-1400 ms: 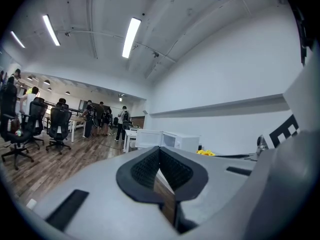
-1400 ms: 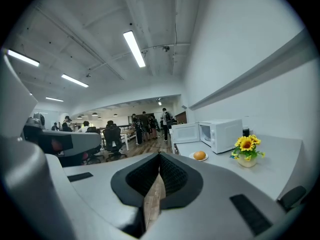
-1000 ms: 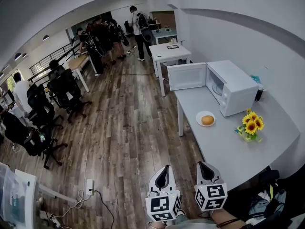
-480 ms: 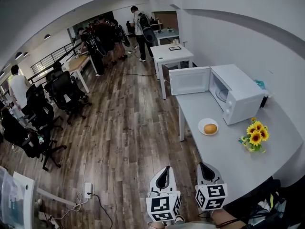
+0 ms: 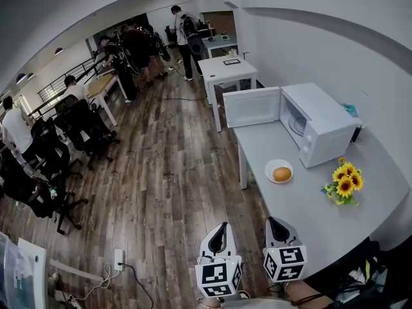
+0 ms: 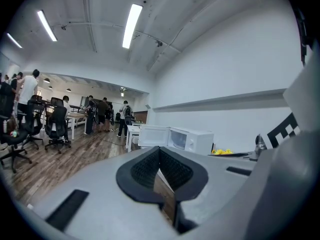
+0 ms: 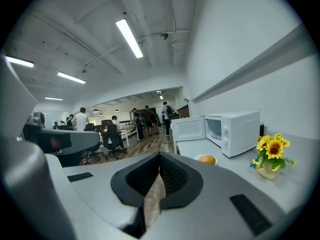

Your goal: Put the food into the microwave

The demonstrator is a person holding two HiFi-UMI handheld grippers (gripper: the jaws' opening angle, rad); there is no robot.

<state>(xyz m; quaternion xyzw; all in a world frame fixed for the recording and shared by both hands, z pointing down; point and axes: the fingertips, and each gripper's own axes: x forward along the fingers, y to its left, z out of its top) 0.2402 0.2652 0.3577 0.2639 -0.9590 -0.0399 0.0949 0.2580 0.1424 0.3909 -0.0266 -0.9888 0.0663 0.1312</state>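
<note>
A white microwave (image 5: 317, 122) stands on the grey table (image 5: 302, 198) with its door (image 5: 252, 106) swung open to the left. In front of it lies a white plate (image 5: 279, 171) with an orange bun (image 5: 282, 174) on it. The bun (image 7: 207, 159) and the microwave (image 7: 234, 130) also show in the right gripper view, well ahead of the jaws. My left gripper (image 5: 219, 235) is held over the floor and my right gripper (image 5: 275, 228) over the table's near edge, both shut and empty, far from the plate.
A pot of sunflowers (image 5: 342, 179) stands right of the plate. A second white table (image 5: 227, 70) is beyond the microwave. Several people (image 5: 132, 49) and office chairs (image 5: 80, 122) are across the wood floor. A power strip (image 5: 118, 257) and cable lie at lower left.
The view has shifted slightly: the table and microwave sit a little closer and more to the left than half a second ago. Both grippers stay shut at the bottom.
</note>
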